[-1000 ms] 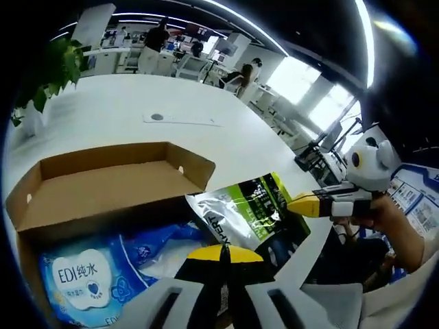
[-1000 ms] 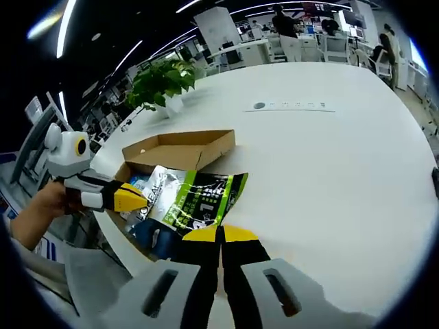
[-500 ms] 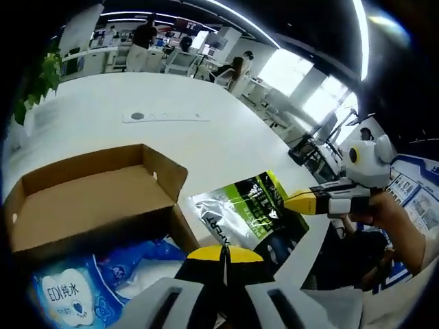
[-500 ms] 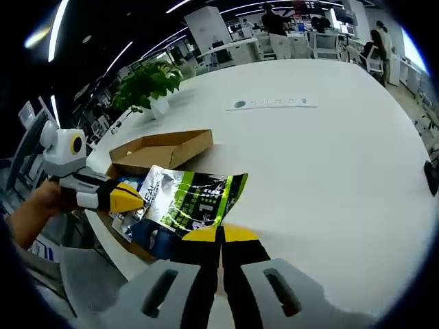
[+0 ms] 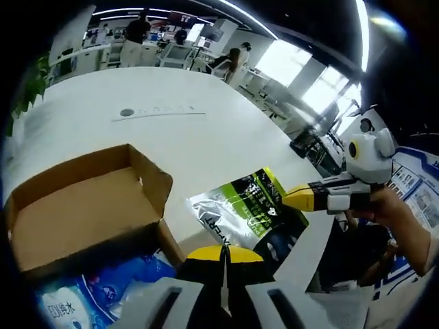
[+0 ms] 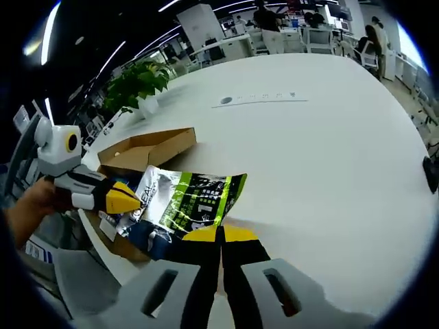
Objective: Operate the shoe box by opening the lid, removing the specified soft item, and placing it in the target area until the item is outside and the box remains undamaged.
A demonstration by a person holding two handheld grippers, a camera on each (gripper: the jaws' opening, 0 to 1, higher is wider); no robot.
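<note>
At six o'clock the left gripper (image 5: pixel 223 255) rises with its yellow-tipped jaws pressed together, nothing visibly between them. Just above it, toward four o'clock, a green, black and silver foil pouch (image 5: pixel 248 214) is held at its three o'clock edge by the right gripper (image 5: pixel 289 199), whose yellow tips are closed on it; a person's hand (image 5: pixel 384 209) grips that tool. At nine o'clock the cardboard shoe box (image 5: pixel 79 212) stands with its lid swung up. A blue wet-wipes pack (image 5: pixel 103 298) lies inside at seven o'clock. All of it sits on a white table (image 5: pixel 171 137).
</note>
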